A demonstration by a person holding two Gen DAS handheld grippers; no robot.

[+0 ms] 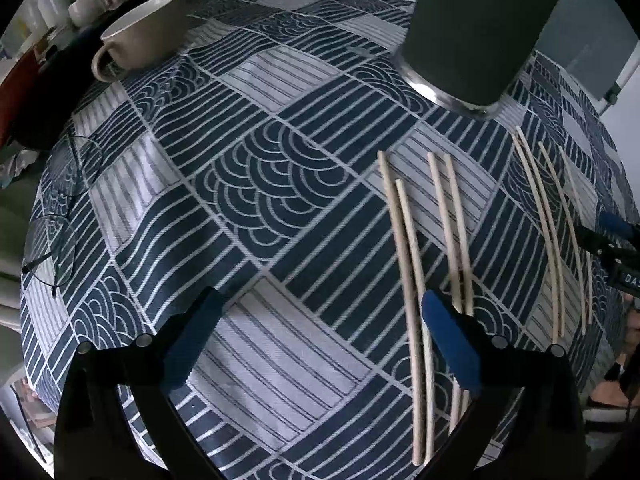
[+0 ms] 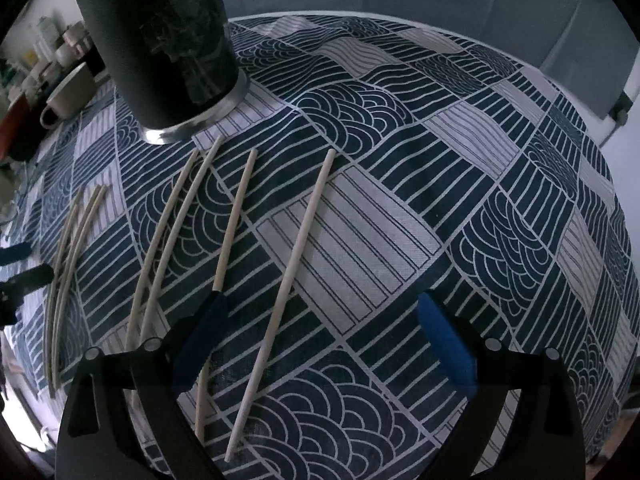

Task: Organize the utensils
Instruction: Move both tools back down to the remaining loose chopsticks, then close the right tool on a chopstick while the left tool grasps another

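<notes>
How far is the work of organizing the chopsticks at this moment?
Nothing looks done yet: all visible chopsticks lie on the tablecloth, outside the dark holder. In hand: nothing; the left gripper and right gripper are open and empty. Left: every chopstick.

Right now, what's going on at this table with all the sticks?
A person holding two grippers is about to tidy wooden chopsticks lying loose on a patterned tablecloth. Both the left gripper and the right gripper hover with jaws open, holding nothing. None of the visible chopsticks is in the dark cylindrical holder standing behind them. A beige mug sits off to the left.
</notes>
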